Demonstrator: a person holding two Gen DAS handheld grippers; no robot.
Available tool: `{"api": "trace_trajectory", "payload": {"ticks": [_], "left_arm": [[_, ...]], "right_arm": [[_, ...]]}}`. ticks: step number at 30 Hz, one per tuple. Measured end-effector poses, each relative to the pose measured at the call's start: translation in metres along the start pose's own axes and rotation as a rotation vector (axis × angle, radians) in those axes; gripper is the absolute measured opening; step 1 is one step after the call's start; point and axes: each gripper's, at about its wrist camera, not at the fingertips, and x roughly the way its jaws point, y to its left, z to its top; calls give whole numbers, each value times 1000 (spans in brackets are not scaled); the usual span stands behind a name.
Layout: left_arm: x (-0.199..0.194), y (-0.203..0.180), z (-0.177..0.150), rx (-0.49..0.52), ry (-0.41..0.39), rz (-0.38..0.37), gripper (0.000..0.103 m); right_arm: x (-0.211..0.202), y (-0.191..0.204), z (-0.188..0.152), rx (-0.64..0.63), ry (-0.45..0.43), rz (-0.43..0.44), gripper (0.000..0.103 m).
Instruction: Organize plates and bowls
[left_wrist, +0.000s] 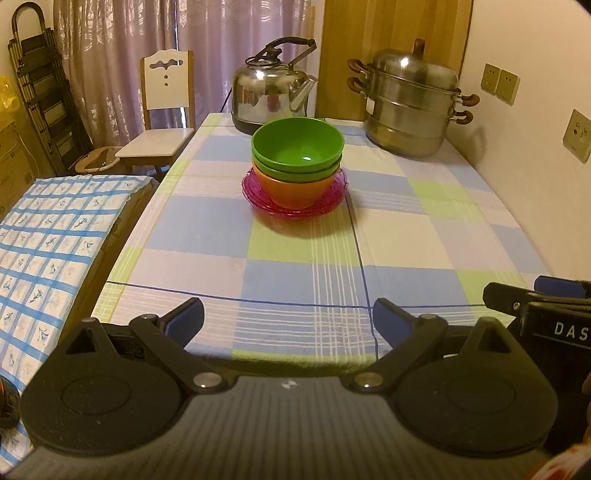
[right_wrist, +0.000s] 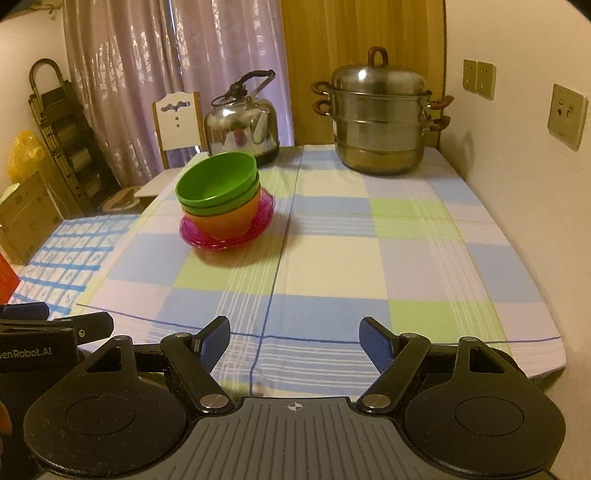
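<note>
Since the green bowls (left_wrist: 297, 147) already nest in the orange bowl (left_wrist: 295, 190) on the pink plates (left_wrist: 255, 192) mid-table (left_wrist: 406, 236), both tongs, left (left_wrist: 288, 321) and right (right_wrist: 294, 341), spread apart and empty, should approach the stack slowly from either side.

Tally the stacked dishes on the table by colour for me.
Green bowls: 2, nested on top
Orange bowl: 1, under the green ones
Pink plates: at least 1, rims suggest more, exact count unclear
Total: at least 4
</note>
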Motion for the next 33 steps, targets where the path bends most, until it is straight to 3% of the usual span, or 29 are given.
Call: {"api": "trace_trajectory", "payload": {"ticks": [33], "left_arm": [[5,-6,-2,1,-3,-8,98]], "right_arm": [[-2,-1,-4,-8,-14,-15,77]]}}
